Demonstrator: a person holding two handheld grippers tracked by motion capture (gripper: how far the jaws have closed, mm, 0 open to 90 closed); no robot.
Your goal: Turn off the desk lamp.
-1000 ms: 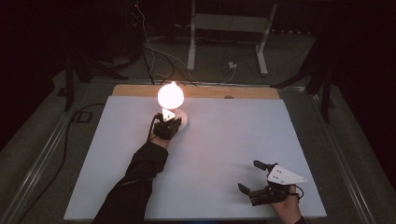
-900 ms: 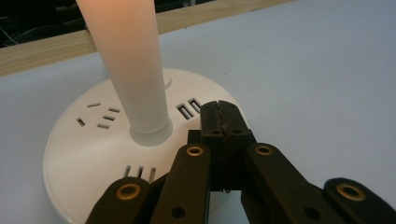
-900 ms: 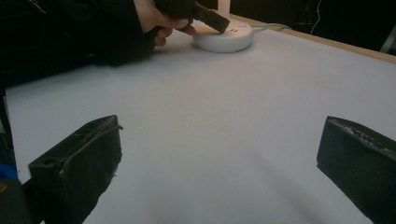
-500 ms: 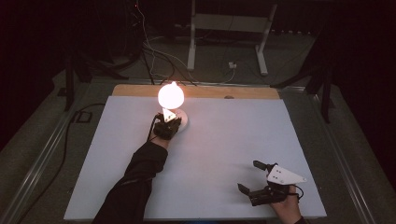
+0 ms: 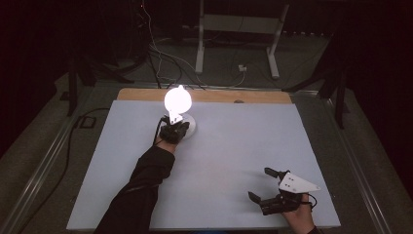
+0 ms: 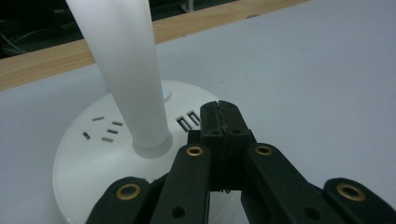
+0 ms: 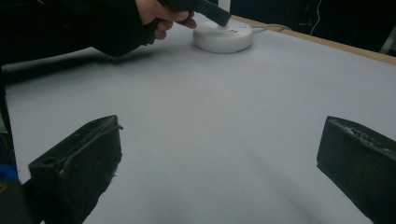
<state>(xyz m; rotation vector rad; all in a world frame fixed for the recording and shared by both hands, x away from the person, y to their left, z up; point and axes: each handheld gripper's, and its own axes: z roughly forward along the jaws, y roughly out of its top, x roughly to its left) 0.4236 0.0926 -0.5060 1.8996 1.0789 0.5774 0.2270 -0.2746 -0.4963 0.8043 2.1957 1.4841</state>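
The left gripper (image 6: pixel 223 116), jaws closed on nothing, is pressing down on the lit desk lamp's round base (image 6: pixel 100 140) at the table's far left, probably working its switch. Next, lifting clear. The right gripper (image 5: pixel 265 184) is resting open, near right.

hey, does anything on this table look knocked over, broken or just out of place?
Nothing stands out. The lit lamp stands upright on its round white base at the far side of the white table. The left gripper, jaws shut, hovers over the base; the right gripper rests open near the front edge.
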